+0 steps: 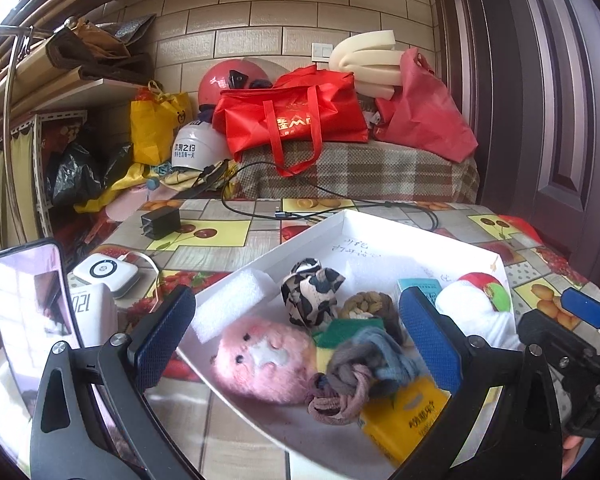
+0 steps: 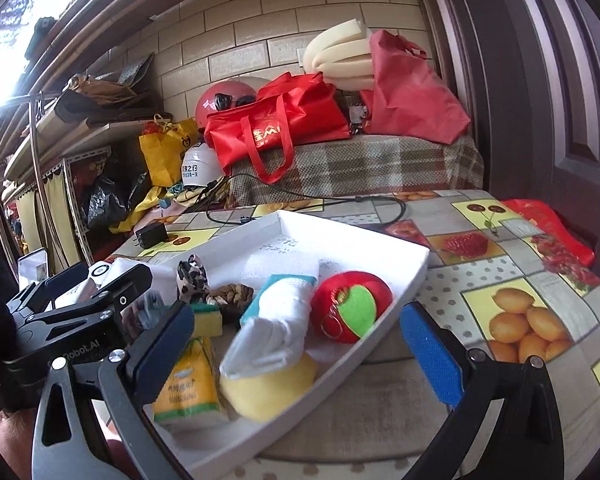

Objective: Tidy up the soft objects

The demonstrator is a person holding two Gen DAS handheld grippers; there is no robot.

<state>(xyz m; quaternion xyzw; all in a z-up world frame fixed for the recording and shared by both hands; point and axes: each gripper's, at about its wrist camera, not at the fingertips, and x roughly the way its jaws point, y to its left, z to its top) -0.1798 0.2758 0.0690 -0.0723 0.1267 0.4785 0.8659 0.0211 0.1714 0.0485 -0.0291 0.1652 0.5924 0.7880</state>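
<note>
The left gripper (image 1: 296, 332) has its blue-padded fingers (image 1: 162, 336) spread wide apart with nothing between them, hovering over the near left part of a white tray (image 1: 308, 232). The right gripper (image 2: 304, 344) likewise stands wide open and empty, its fingers (image 2: 428, 352) framing the tray's near right side.

Inside the tray lie the soft things. At the near left is a pink plush toy (image 1: 260, 360), with a knot of grey and mauve cloth (image 1: 356, 376) touching it on the right. A yellow packet (image 2: 188, 388) lies at the near edge, beside a yellow sponge (image 2: 268, 390) with a rolled white cloth (image 2: 276, 324) resting on it. A red and green ball (image 2: 352, 304) sits at the right. Farther in are a black-and-white patterned cloth (image 1: 312, 292), a brown braided piece (image 1: 368, 304) and a white foam block (image 1: 228, 300) along the left wall.

The tray rests on a bench (image 2: 500, 280) covered in a fruit-print cloth. A black charger (image 1: 160, 222) and cable (image 1: 340, 200) lie at the far side.
</note>
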